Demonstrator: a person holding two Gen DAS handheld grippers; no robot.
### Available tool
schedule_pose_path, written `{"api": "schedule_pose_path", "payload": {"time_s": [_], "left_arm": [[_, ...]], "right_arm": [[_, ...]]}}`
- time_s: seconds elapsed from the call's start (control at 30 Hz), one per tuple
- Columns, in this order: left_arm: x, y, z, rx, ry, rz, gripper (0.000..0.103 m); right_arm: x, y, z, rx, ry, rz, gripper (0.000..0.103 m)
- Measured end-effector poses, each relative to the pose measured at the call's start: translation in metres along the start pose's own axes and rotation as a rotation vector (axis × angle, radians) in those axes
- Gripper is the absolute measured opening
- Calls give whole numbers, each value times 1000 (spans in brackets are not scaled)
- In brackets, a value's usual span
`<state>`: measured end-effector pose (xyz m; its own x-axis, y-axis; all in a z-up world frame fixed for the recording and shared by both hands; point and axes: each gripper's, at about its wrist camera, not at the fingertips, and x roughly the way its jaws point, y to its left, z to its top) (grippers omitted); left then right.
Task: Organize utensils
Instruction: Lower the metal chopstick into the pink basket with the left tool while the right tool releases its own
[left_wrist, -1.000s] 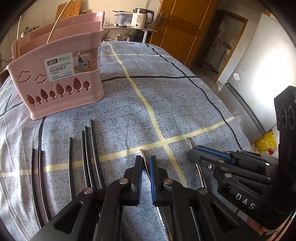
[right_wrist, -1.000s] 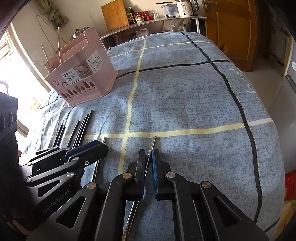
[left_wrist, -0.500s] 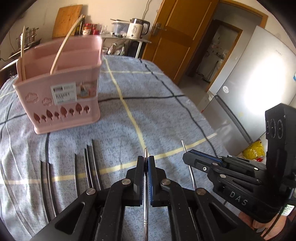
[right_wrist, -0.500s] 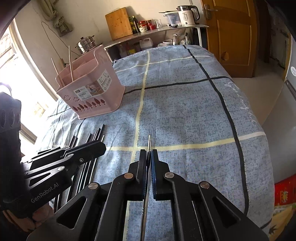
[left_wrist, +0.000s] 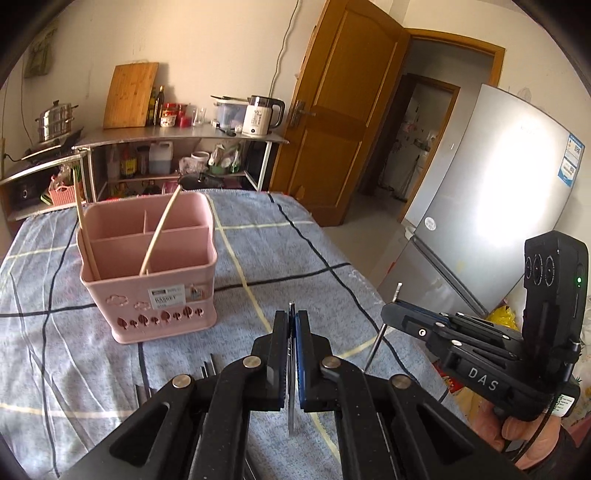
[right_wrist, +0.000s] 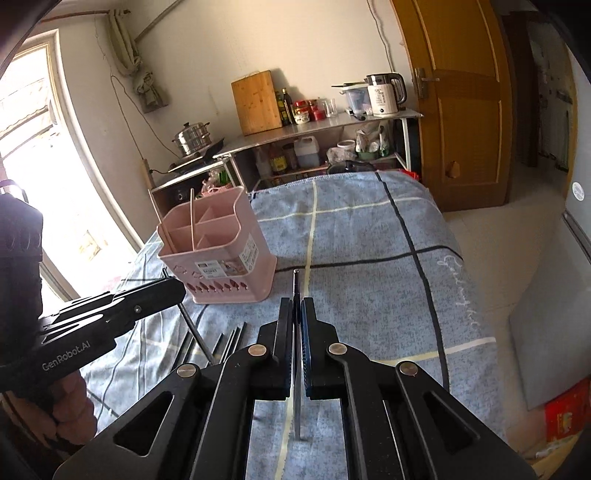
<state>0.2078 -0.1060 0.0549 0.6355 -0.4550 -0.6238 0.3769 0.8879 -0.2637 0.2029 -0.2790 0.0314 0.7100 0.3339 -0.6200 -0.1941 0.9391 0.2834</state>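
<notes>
**Both grippers hold a metal chopstick**

The label on the pink basket (left_wrist: 147, 280) reads "BASKET"; two wooden chopsticks (left_wrist: 160, 230) lean in its compartments. The left gripper (left_wrist: 292, 321) pinches one metal chopstick (left_wrist: 291, 406), the right gripper (right_wrist: 295, 314) pinches another chopstick (right_wrist: 295, 284), both above the blue cloth (left_wrist: 295, 251). More dark chopsticks (right_wrist: 231, 338) lie near the basket.

— What am I working over?
— I see a table under a blue checked cloth (left_wrist: 303, 258), a pink basket (left_wrist: 147, 295) standing on it toward the left.
— Anything else down there?
— Dark chopsticks (right_wrist: 231, 338) lying on the cloth, near me
</notes>
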Motion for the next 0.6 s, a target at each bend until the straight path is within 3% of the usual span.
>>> {"api": "schedule_pose_path", "payload": {"time_s": [0.6], "left_arm": [[-35, 6, -1, 1, -15, 4, 3]], "right_arm": [[-23, 20, 4, -55, -51, 17, 4]]}}
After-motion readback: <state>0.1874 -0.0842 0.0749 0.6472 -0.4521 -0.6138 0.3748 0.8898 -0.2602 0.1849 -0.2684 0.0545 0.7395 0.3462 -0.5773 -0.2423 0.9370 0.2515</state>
